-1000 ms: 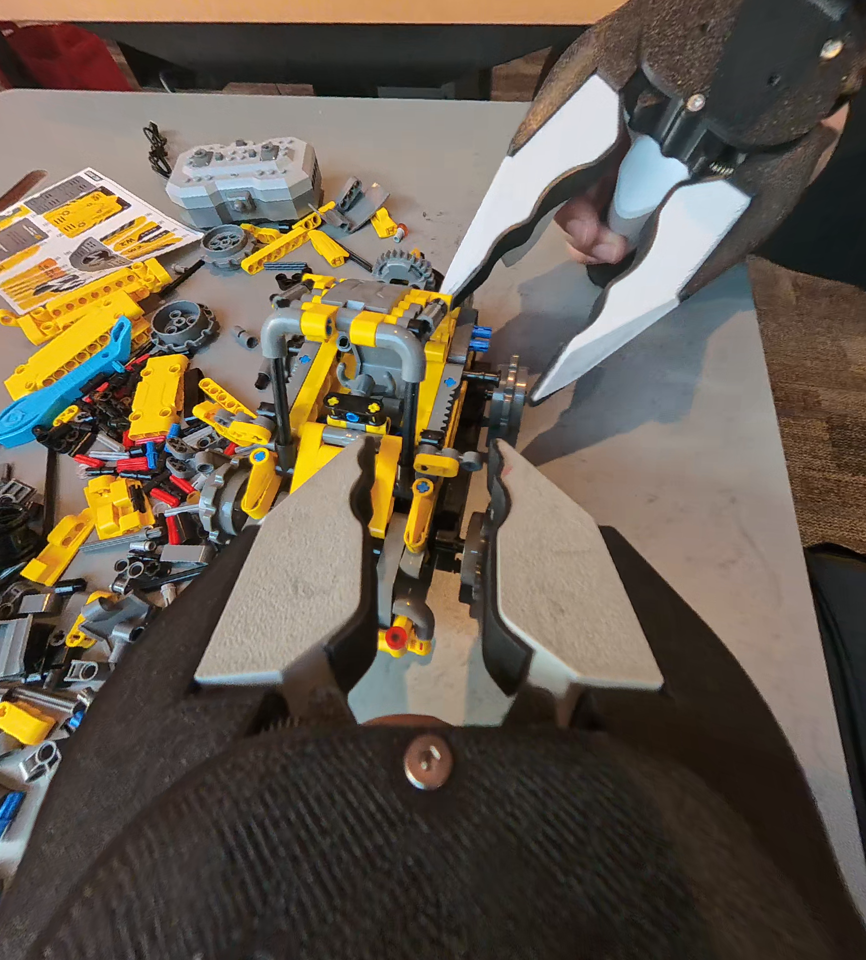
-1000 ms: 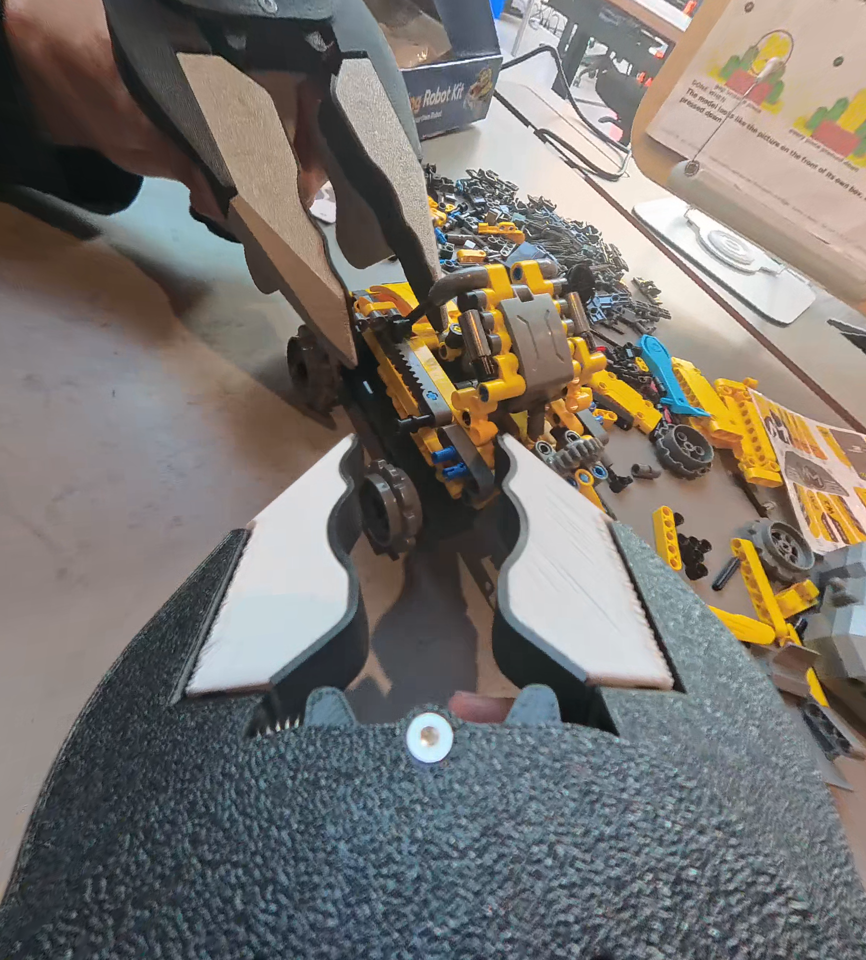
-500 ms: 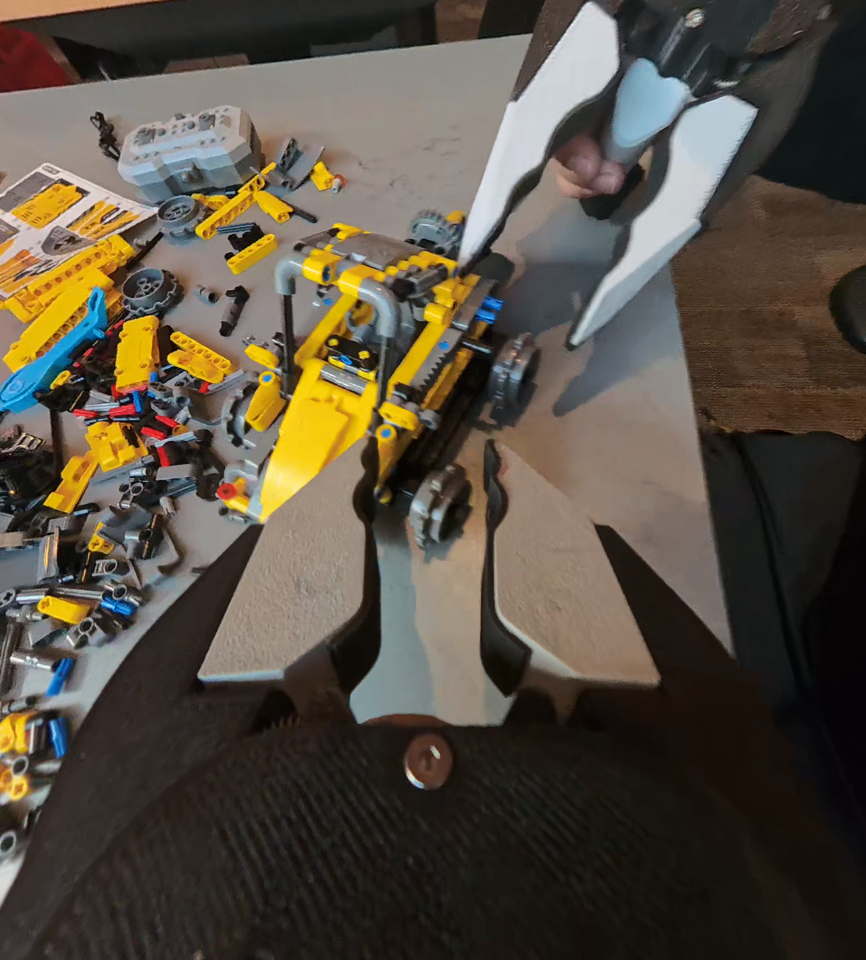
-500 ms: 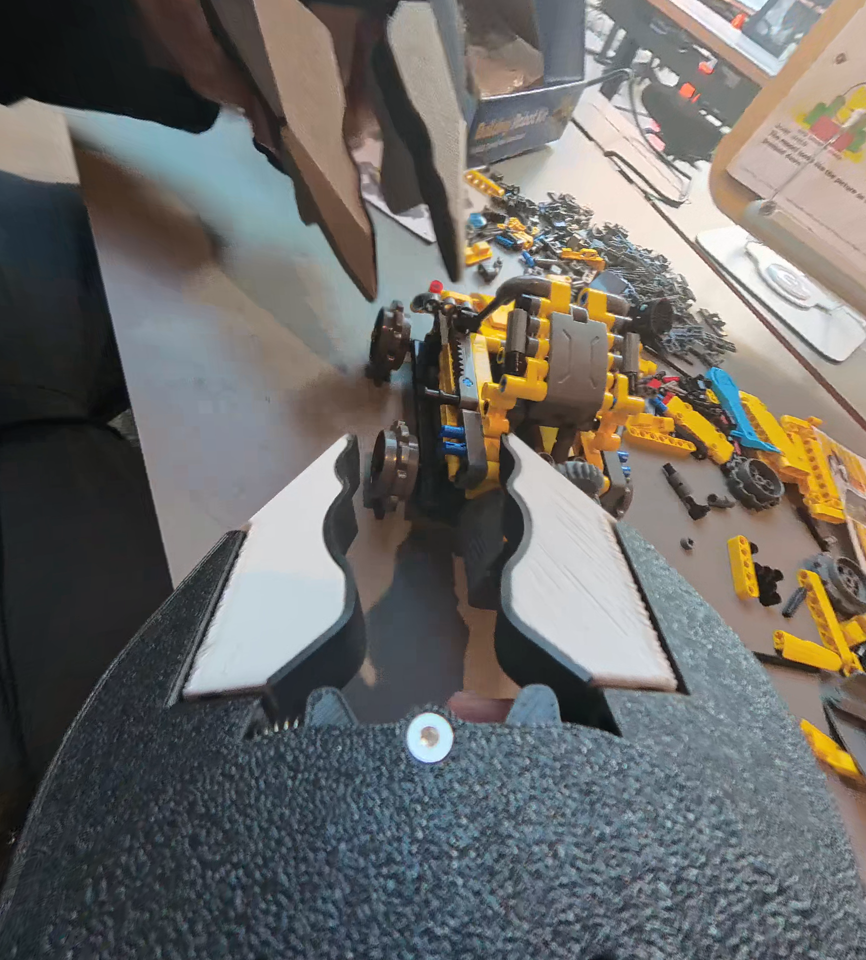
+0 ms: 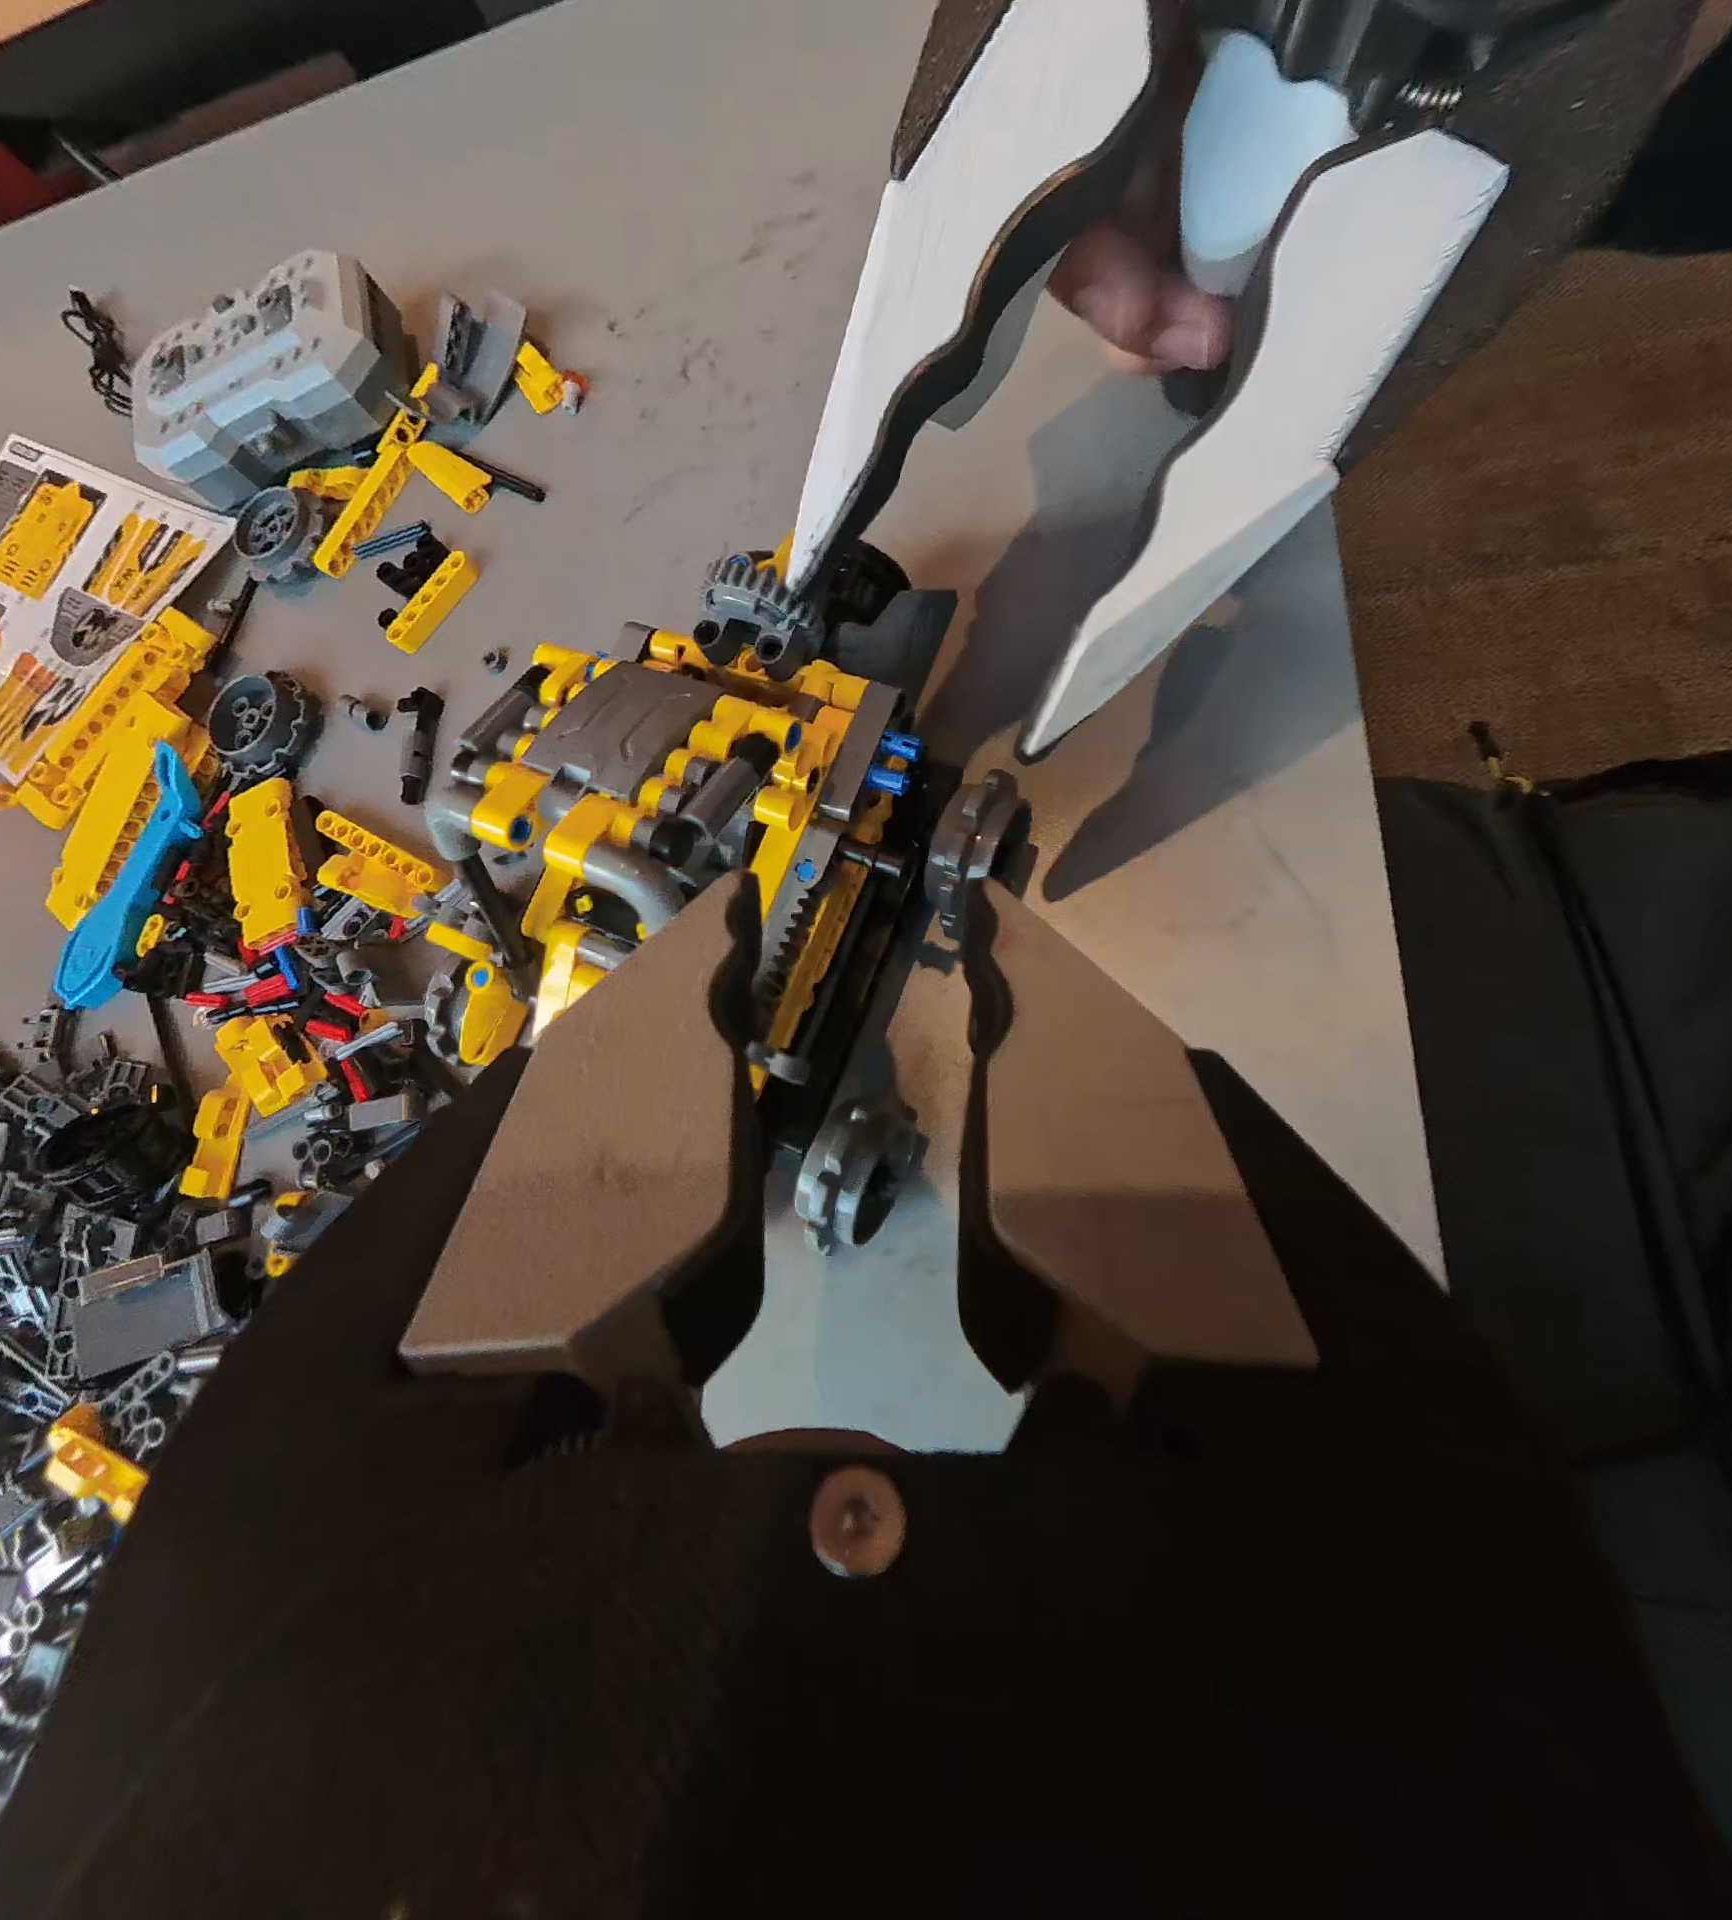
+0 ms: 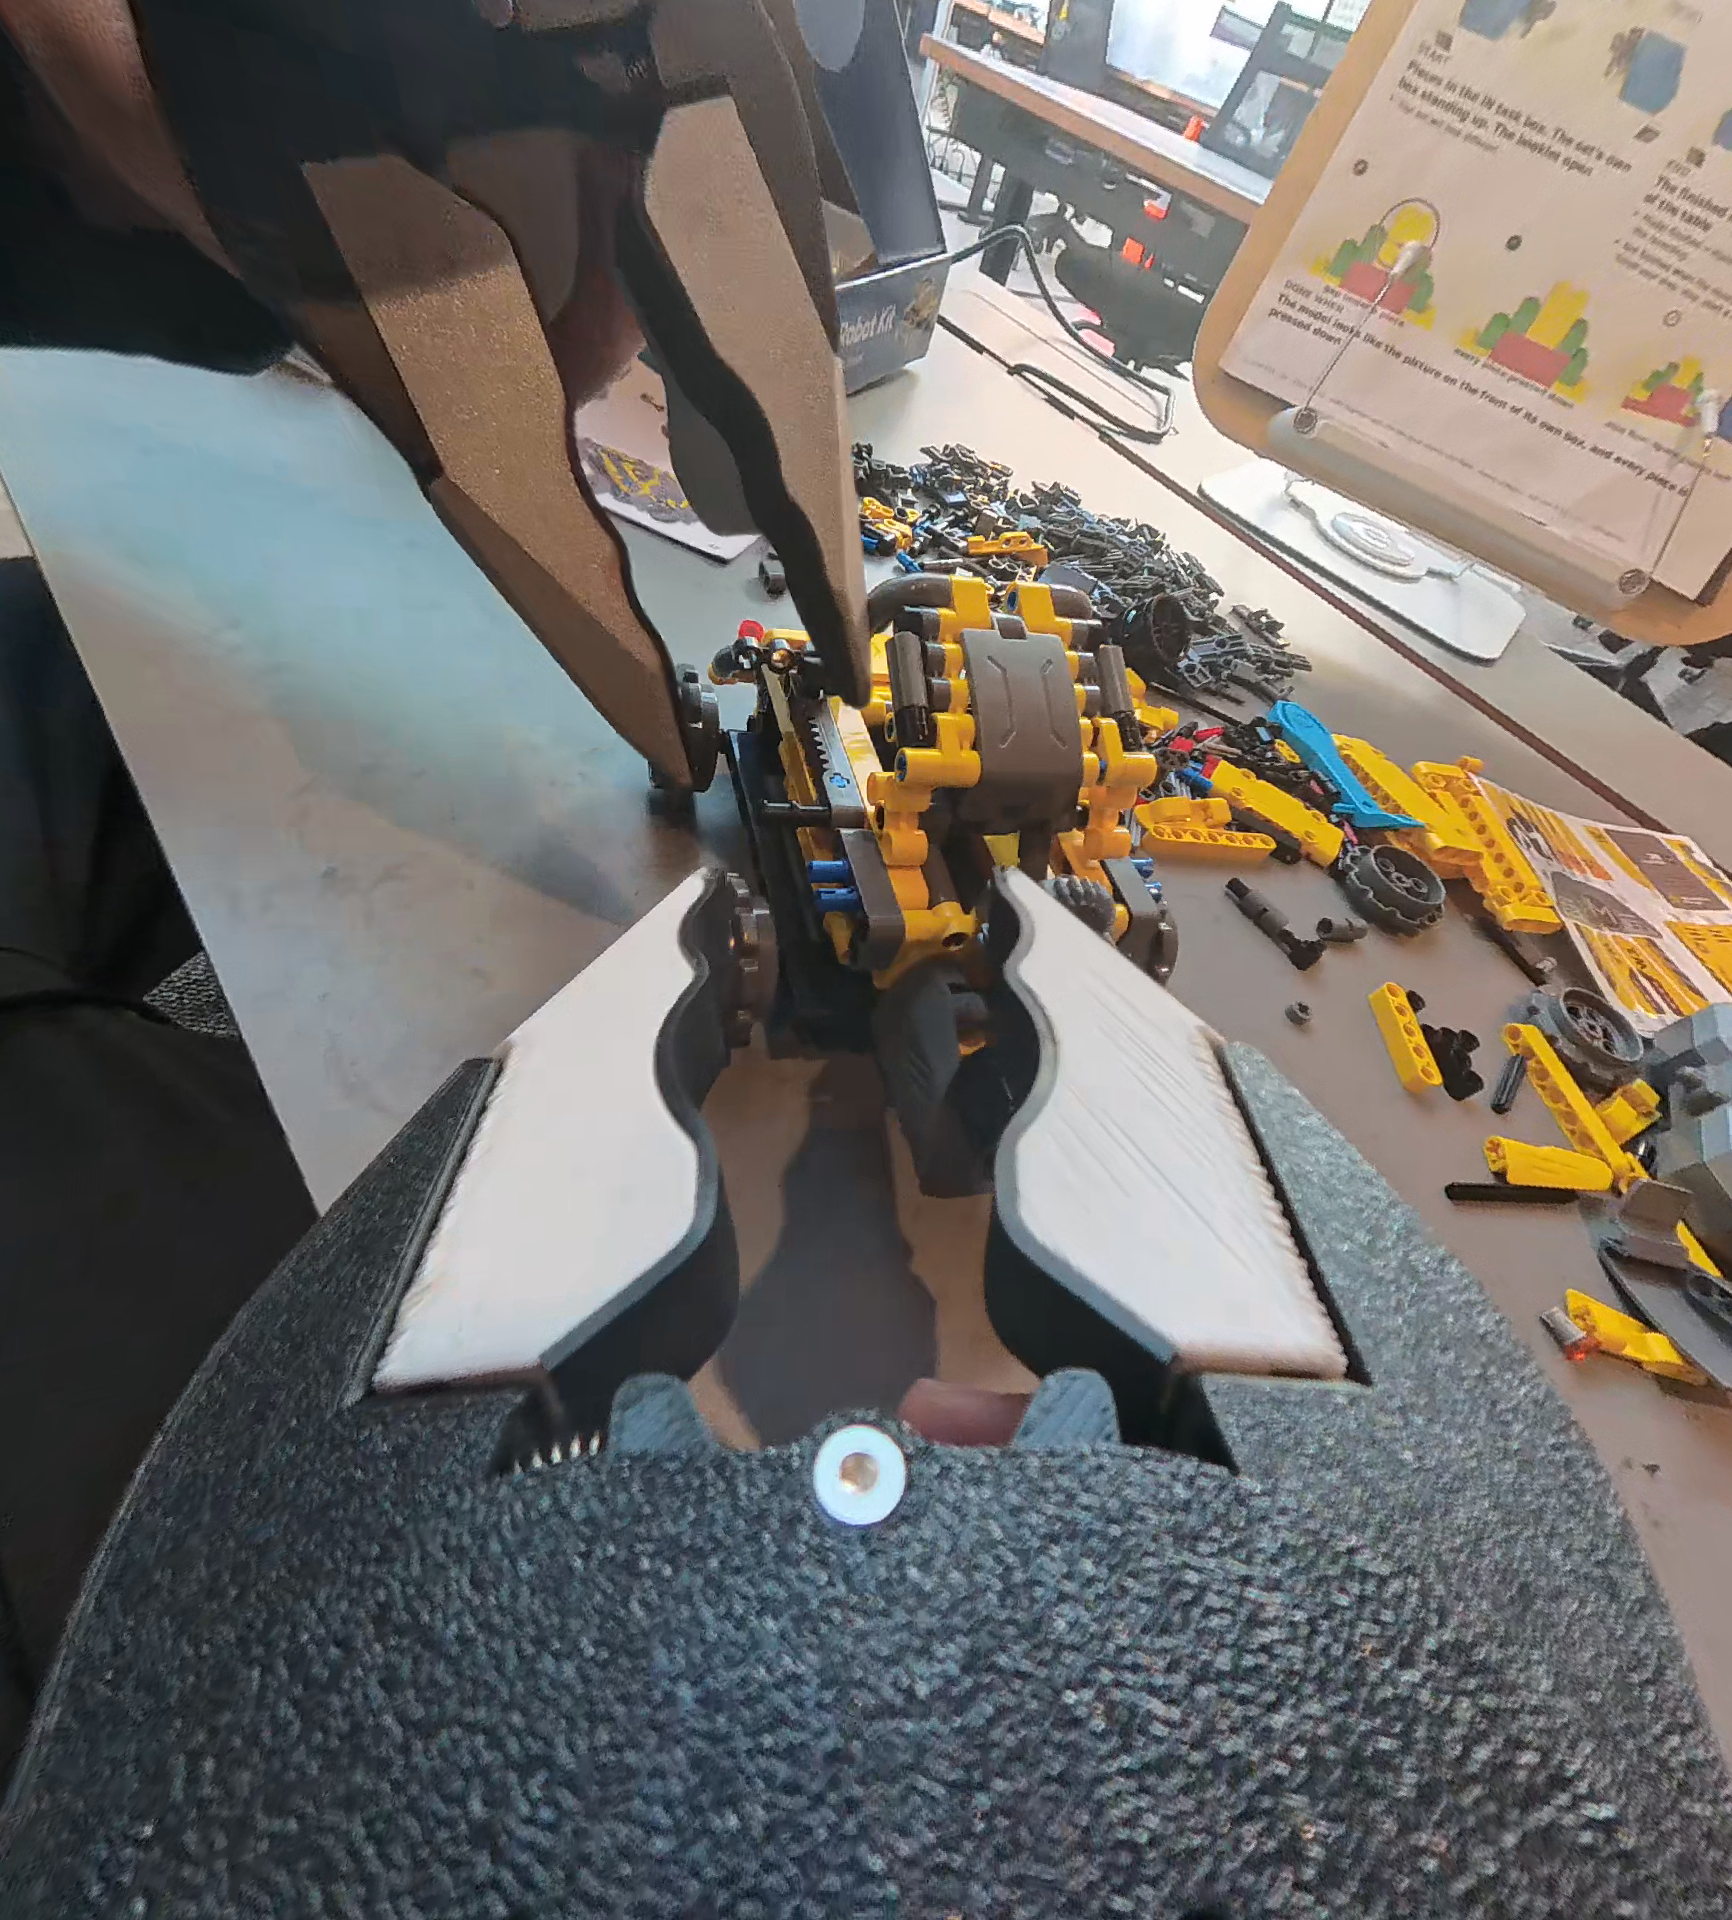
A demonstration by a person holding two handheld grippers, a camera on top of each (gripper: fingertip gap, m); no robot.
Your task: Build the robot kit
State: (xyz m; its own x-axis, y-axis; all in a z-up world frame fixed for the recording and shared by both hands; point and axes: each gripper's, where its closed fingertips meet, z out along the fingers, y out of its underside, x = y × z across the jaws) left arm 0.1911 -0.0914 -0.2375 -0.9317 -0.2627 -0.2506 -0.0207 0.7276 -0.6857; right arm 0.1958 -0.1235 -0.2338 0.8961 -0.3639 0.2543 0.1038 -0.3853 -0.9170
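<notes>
A yellow and grey brick-built vehicle (image 5: 675,790) stands on the grey table (image 5: 1205,987) near its edge. My left gripper (image 5: 857,904) is open. Its tips straddle the vehicle's toothed side rail, with a grey sprocket wheel (image 5: 966,842) by the right tip. My right gripper (image 6: 854,894) is open at the vehicle's (image 6: 955,790) rear end, tips on either side of it. In the left wrist view the right gripper (image 5: 919,665) reaches down, one white tip on a grey gear (image 5: 753,608). In the right wrist view the left gripper (image 6: 763,727) points down onto the vehicle's side.
Loose yellow, black and grey parts (image 5: 249,935) cover the table left of the vehicle. A grey battery box (image 5: 259,384), a sticker sheet (image 5: 51,582) and a blue tool (image 5: 124,894) lie there. An instruction board on a stand (image 6: 1527,260) and a blue box (image 6: 883,291) stand farther back. The tips of one gripper are about 4 centimeters away from the tips of the other.
The vehicle has turned on the table. My left gripper drew back from its front end, then came down over its side. My right gripper moved in closer to its rear.
</notes>
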